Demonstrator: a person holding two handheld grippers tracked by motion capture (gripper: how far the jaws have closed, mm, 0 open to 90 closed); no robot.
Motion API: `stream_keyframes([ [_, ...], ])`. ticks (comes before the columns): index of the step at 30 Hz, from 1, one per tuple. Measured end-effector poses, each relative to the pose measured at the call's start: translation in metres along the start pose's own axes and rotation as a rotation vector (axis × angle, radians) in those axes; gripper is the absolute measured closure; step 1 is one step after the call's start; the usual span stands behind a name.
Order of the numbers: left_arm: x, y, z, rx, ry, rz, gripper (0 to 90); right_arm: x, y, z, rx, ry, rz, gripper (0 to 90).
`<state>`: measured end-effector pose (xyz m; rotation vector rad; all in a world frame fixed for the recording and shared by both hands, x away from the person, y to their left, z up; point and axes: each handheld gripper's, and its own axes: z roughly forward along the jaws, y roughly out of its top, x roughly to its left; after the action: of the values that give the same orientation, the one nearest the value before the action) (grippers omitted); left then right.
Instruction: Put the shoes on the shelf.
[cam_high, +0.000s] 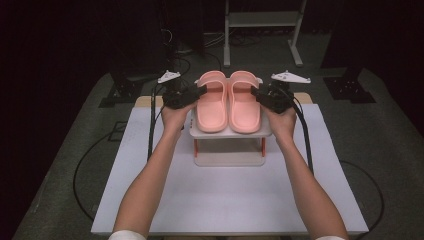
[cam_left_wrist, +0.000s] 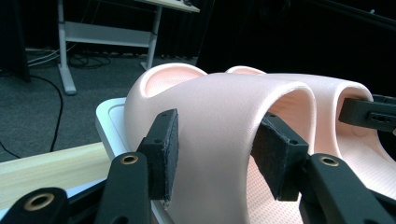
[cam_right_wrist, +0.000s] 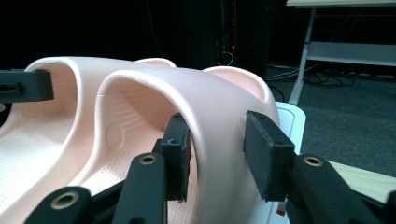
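Note:
Two pink slippers stand side by side on a white raised rack (cam_high: 230, 133). My left gripper (cam_high: 202, 90) straddles the outer side of the strap of the left slipper (cam_high: 212, 107). In the left gripper view its pads (cam_left_wrist: 164, 154) press the strap of the left slipper (cam_left_wrist: 219, 107), one outside and one under the arch. My right gripper (cam_high: 254, 93) holds the right slipper (cam_high: 244, 107) the same way. The right gripper (cam_right_wrist: 217, 144) has its jaws closed on that slipper's strap (cam_right_wrist: 219, 93). The left gripper's jaw (cam_right_wrist: 23, 86) shows inside the other slipper.
The rack has short red legs and a white base (cam_high: 230, 159) on a white table (cam_high: 225, 200). A wooden strip (cam_high: 145, 101) lies along the table's far edge. Cables trail from both grippers. A desk frame (cam_high: 260, 20) stands on the grey floor behind.

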<state>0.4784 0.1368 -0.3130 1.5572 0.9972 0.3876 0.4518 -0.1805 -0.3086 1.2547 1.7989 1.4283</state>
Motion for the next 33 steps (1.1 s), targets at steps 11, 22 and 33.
stream_keyframes([
  [11, -0.002, -0.001, -0.003, 0.004, -0.009, 0.007, 50.4, -0.001, -0.001, -0.002, 0.006, 0.011, 0.002, 57.1],
  [22, -0.007, 0.000, -0.011, -0.015, -0.010, 0.033, 44.8, -0.005, 0.001, -0.015, -0.004, 0.024, -0.013, 51.9],
  [33, -0.013, -0.003, -0.021, -0.034, -0.035, 0.043, 43.3, -0.016, -0.006, -0.030, -0.008, 0.063, 0.013, 50.4],
])
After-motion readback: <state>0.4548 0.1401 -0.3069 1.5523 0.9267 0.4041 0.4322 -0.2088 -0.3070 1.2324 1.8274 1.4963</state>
